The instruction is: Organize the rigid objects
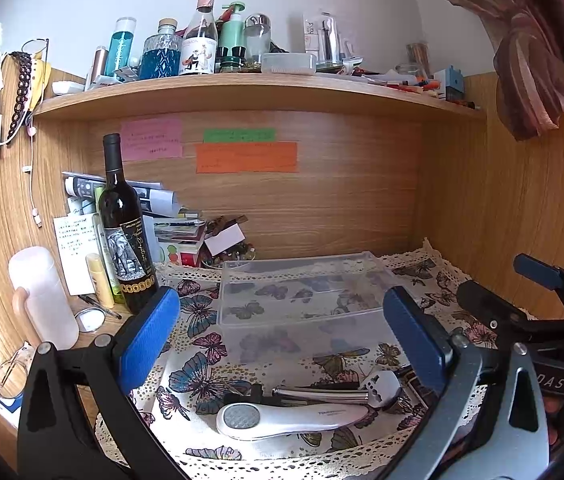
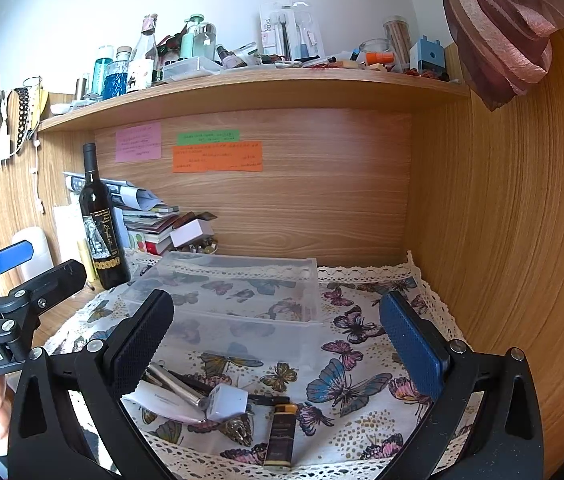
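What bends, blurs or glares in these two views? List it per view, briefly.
Left wrist view: fisheye bows the wooden shelf into an arc; corners are vignetted black; the clear plastic box shows soft daylight sheen, no hard glare. Right wrist view: the side panel curves strongly; the curtain is slightly soft; the open right tongs stay sharp.

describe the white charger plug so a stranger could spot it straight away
On the butterfly tablecloth, in front of the clear plastic box, lies a cluster of small items. The white charger plug is the only cube-shaped one, beside a silver tube and a black and gold tube.
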The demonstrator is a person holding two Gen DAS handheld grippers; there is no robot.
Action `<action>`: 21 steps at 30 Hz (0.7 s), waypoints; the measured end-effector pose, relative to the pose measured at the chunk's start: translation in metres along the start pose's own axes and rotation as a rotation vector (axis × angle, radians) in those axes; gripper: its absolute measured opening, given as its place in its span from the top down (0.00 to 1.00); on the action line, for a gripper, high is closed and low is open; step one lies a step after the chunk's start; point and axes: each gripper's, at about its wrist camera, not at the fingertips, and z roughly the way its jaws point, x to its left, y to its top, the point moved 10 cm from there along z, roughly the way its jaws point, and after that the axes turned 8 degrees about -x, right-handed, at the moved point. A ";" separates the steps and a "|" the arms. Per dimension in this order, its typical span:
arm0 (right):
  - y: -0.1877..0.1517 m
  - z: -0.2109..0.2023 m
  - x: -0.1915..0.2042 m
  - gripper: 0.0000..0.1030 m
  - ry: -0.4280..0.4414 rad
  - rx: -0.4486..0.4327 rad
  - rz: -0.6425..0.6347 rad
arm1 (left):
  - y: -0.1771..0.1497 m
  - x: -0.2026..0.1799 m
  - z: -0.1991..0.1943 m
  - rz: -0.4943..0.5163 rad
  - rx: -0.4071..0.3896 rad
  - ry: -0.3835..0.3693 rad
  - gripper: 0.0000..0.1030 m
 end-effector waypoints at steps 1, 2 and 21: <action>0.000 0.000 0.000 0.00 0.000 0.000 0.000 | 0.000 0.000 0.000 0.001 0.000 -0.001 0.00; 0.000 0.000 0.001 0.00 -0.001 0.001 0.000 | 0.000 0.000 0.000 0.000 0.000 -0.001 0.00; 0.001 -0.001 -0.001 0.00 -0.001 0.001 0.009 | -0.001 -0.003 0.001 0.002 0.000 -0.006 0.00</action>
